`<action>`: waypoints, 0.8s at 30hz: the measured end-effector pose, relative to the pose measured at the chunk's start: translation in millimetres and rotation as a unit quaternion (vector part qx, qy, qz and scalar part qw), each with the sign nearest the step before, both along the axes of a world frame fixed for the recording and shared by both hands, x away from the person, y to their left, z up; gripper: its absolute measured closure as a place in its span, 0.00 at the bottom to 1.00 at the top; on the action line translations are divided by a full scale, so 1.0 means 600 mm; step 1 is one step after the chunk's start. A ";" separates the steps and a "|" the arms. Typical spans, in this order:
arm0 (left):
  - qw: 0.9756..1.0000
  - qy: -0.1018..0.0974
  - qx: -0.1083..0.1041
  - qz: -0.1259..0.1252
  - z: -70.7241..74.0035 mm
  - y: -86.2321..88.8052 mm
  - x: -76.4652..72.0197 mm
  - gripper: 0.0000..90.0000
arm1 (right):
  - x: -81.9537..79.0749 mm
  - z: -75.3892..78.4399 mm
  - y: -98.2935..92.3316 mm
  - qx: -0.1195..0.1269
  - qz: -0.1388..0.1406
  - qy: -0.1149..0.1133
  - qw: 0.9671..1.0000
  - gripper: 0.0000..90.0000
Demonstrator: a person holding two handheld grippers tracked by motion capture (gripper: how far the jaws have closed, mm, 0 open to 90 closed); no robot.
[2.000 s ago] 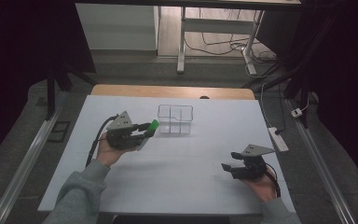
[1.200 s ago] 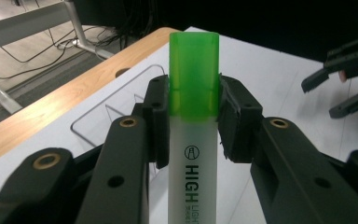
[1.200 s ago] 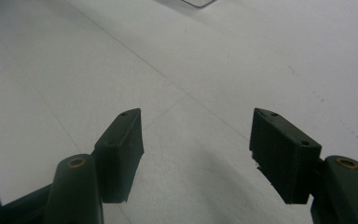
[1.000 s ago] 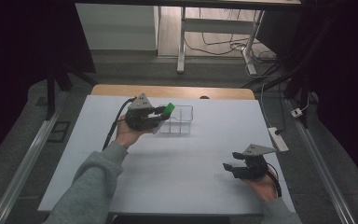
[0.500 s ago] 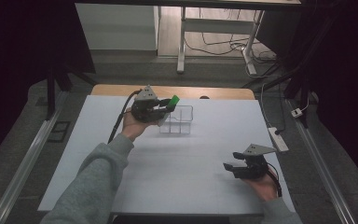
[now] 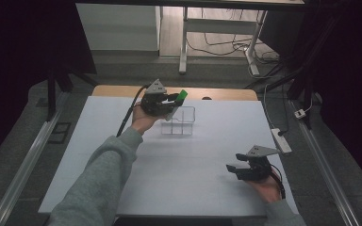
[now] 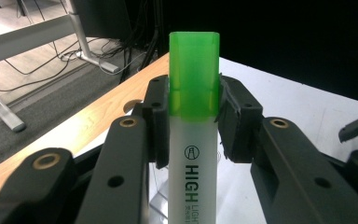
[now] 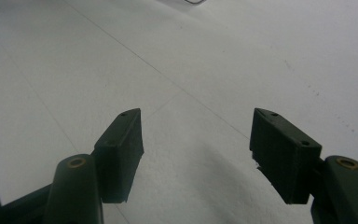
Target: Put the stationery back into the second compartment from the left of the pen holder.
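Highlighter (image 7: 194, 140), green-capped, clamped between the jaws of the left gripper (image 6: 162, 102) and held above the clear divided box (image 6: 178, 121) at the table's (image 6: 122, 188) far side. Right gripper (image 6: 246, 170), jaws apart, rests near the table's front right.

a white sheet (image 6: 179, 165) covers most of a wooden table (image 6: 226, 93), whose bare edge shows along the far side; beyond it stand pale desk legs (image 6: 184, 42) with loose cables (image 6: 226, 44) on the floor; a white power strip (image 6: 281, 140) lies off the table's right edge.
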State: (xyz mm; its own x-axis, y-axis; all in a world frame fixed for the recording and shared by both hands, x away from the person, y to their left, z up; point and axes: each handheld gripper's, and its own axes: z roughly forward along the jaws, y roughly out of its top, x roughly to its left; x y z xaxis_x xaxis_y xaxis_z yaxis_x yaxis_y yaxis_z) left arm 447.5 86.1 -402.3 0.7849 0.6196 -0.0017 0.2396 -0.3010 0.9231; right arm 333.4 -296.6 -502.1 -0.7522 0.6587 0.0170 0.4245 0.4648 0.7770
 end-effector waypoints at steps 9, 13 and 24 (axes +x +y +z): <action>1.000 0.000 -0.017 0.000 -0.008 -0.015 0.028 0.73 | 0.001 -0.002 0.000 0.002 0.001 0.002 1.000 0.38; 1.000 0.001 -0.022 0.001 -0.016 -0.021 0.040 0.73 | 0.001 -0.002 0.000 0.000 0.000 0.002 1.000 0.38; 1.000 0.010 -0.025 0.008 -0.037 -0.029 0.065 0.73 | 0.003 -0.005 -0.002 -0.001 0.000 0.006 1.000 0.38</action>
State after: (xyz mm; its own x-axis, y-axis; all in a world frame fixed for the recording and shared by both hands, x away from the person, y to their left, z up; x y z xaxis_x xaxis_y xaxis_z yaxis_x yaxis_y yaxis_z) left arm 486.3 68.9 -424.3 0.7744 0.6309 -0.0485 0.2623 -0.2503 0.9320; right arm 335.2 -297.7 -505.1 -0.7524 0.6582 0.0242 0.4331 0.4667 0.7711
